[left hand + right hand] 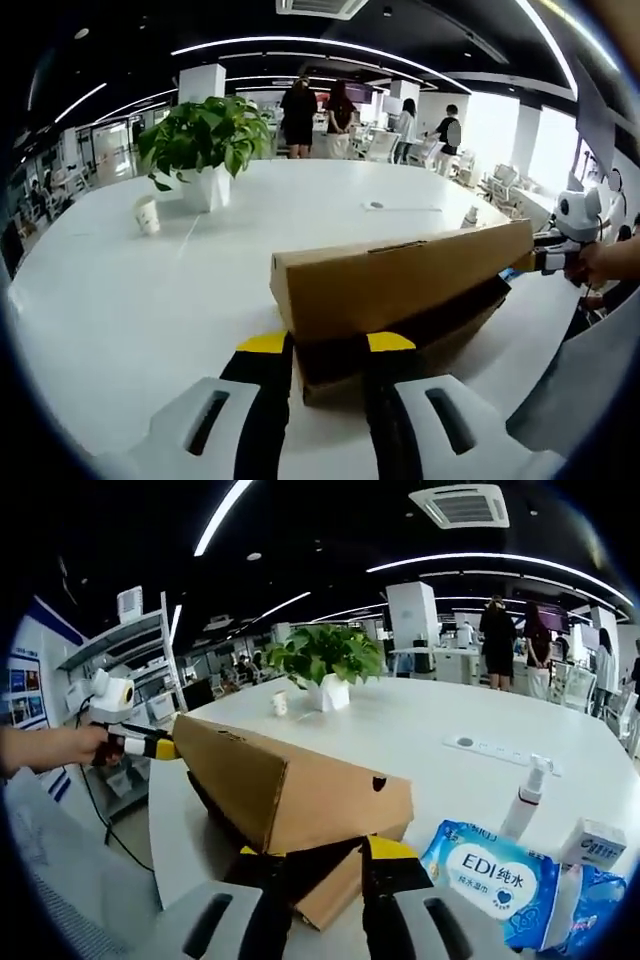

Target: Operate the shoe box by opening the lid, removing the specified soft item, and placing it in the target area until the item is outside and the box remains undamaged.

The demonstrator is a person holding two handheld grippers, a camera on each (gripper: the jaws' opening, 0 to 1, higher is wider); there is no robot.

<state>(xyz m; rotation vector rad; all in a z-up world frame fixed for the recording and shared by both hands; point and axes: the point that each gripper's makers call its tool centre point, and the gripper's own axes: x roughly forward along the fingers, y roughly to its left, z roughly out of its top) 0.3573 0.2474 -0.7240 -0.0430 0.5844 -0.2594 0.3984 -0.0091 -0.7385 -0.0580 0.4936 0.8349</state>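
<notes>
A brown cardboard shoe box (pixel 400 345) lies on the white table (pixel 150 300), its lid (pixel 400 285) raised and tilted above the dark inside. My left gripper (pixel 328 343) grips the lid's near end between its yellow-tipped jaws. At the far end, the right gripper (pixel 535 262) holds the lid, a hand behind it. In the right gripper view the lid (pixel 300 790) slopes up over the box (pixel 335 895), my right gripper (pixel 325 855) is shut on its near end, and the left gripper (pixel 160 748) pinches the far corner. The box's contents are hidden.
A potted plant (pixel 205 150) and a paper cup (pixel 147 214) stand at the back of the table. A blue tissue pack (pixel 490 875), a spray bottle (pixel 525 795) and a small carton (pixel 595 842) lie right of the box. People stand beyond the table (pixel 400 730).
</notes>
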